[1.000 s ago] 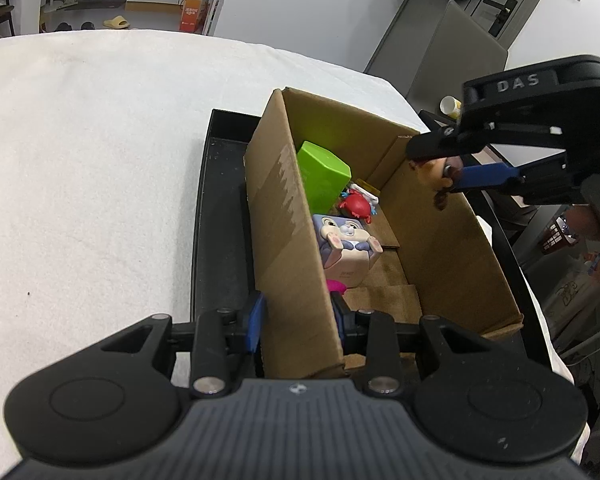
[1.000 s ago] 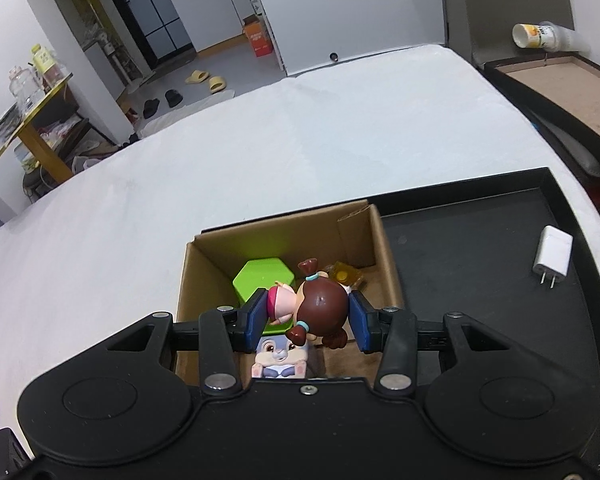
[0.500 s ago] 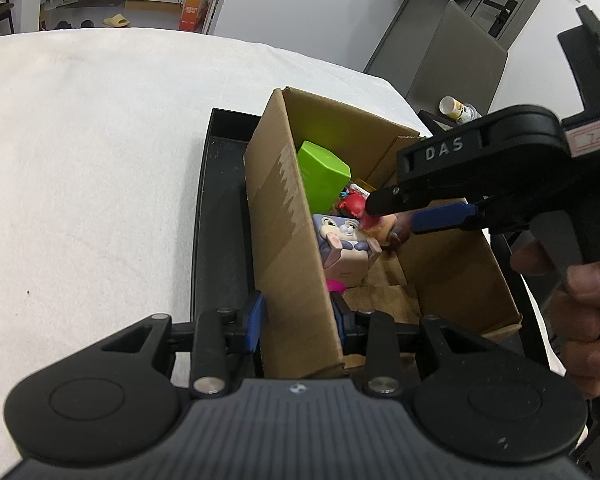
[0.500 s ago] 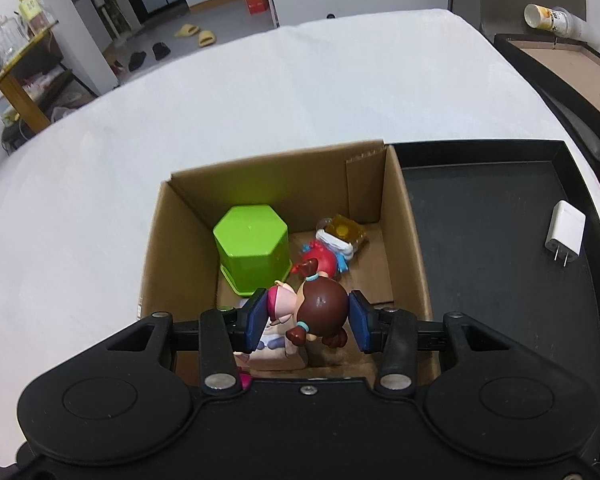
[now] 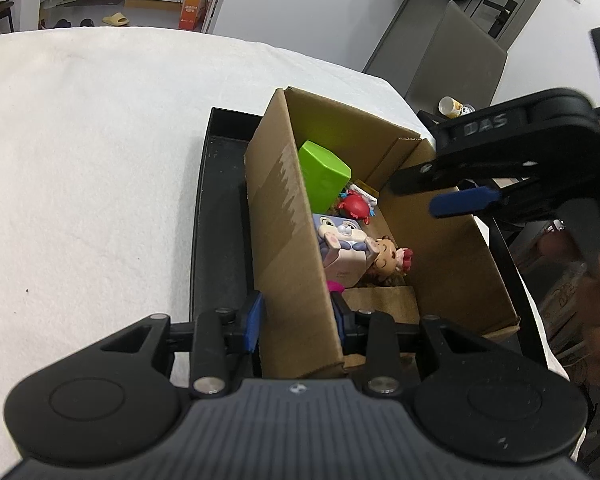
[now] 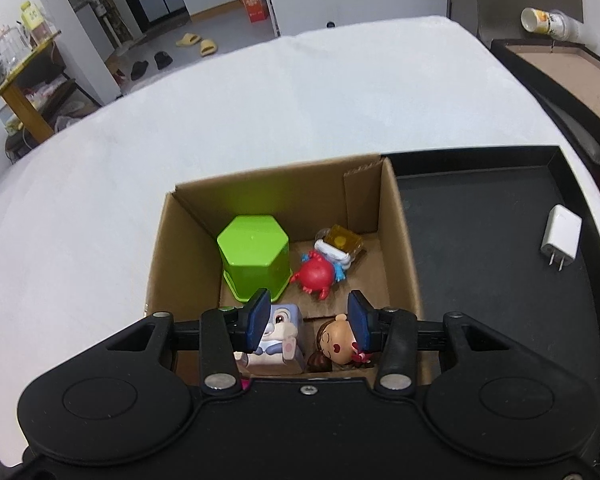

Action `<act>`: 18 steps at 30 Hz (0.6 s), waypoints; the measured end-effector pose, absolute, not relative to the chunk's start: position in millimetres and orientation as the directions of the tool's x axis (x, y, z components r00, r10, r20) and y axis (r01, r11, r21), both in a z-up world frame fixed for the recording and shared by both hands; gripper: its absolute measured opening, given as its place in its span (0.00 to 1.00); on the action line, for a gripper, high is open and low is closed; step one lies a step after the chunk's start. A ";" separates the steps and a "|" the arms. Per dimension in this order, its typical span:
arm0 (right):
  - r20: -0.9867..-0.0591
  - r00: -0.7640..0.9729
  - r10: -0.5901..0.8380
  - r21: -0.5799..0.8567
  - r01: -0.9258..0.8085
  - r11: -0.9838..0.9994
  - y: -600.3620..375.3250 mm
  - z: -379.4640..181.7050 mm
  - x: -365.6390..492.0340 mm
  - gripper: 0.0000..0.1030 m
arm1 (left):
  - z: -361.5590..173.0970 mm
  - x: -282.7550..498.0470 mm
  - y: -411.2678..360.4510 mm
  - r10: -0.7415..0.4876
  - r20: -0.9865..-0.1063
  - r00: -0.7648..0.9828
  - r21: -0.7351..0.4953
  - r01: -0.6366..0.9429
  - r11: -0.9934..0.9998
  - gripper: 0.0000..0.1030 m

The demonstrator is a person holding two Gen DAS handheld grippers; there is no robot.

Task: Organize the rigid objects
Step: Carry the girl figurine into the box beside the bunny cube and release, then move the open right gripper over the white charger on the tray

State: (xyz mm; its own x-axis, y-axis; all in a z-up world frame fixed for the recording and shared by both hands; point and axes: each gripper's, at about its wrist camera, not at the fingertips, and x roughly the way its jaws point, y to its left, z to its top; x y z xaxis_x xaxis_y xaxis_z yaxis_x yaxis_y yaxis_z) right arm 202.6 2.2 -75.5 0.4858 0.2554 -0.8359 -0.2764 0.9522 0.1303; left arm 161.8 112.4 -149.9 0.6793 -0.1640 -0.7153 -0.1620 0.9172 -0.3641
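A cardboard box (image 5: pixel 284 216) stands on a black tray (image 5: pixel 220 208). My left gripper (image 5: pixel 296 316) is shut on the box's near wall, one pad on each side. Inside the box lie a green hexagonal container (image 6: pixel 254 250), a red crab toy (image 6: pixel 316 274), a bunny cube (image 6: pixel 278 336) and a small brown-haired doll (image 6: pixel 338 346). The doll (image 5: pixel 388 258) lies on its back beside the bunny cube (image 5: pixel 340 240). My right gripper (image 6: pixel 309 320) hovers above the box, open, its blue pads apart and touching nothing.
A white plug charger (image 6: pixel 560 238) lies on the bare part of the tray (image 6: pixel 480 240) to the right of the box. A small yellow-topped item (image 6: pixel 340 242) sits at the box's far wall. White cloth covers the table. A paper cup (image 6: pixel 540 20) lies beyond the table.
The doll has left my right gripper and now lies on the box floor by the bunny cube. The right gripper dipped into the box, then lifted clear. The left gripper kept its hold.
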 end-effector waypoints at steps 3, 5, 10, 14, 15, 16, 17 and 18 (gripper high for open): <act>-0.821 0.510 0.256 0.130 -0.271 0.954 -6.9 -63.7 200.6 0.42 | -150.3 162.2 112.2 -0.162 -0.715 0.680 -0.362 -0.162 0.918 0.32; -0.812 0.522 0.261 0.133 -0.270 0.954 -14.6 -56.7 200.1 0.42 | -150.5 162.3 112.2 -0.163 -0.715 0.680 -0.363 -0.162 0.918 0.32; -0.801 0.551 0.235 0.126 -0.230 0.965 -39.8 -47.0 205.1 0.42 | -150.6 162.5 112.1 -0.162 -0.715 0.680 -0.361 -0.162 0.918 0.32; -0.798 0.565 0.208 0.119 -0.189 0.975 -58.0 -47.6 208.4 0.43 | -150.5 162.3 112.3 -0.163 -0.715 0.680 -0.363 -0.162 0.918 0.32; -0.798 0.568 0.203 0.119 -0.181 0.976 -61.8 -48.0 209.0 0.43 | -150.5 162.3 112.2 -0.163 -0.715 0.680 -0.362 -0.162 0.918 0.32; -0.797 0.571 0.198 0.119 -0.173 0.978 -65.7 -48.3 209.9 0.43 | -150.5 162.3 112.3 -0.163 -0.715 0.680 -0.362 -0.162 0.918 0.32; -0.797 0.573 0.192 0.118 -0.165 0.979 -69.5 -49.2 210.4 0.44 | -150.5 162.3 112.3 -0.163 -0.716 0.679 -0.363 -0.162 0.918 0.32; -0.797 0.574 0.186 0.115 -0.158 0.981 -73.0 -50.3 210.8 0.44 | -150.6 162.4 112.4 -0.164 -0.716 0.679 -0.364 -0.163 0.917 0.32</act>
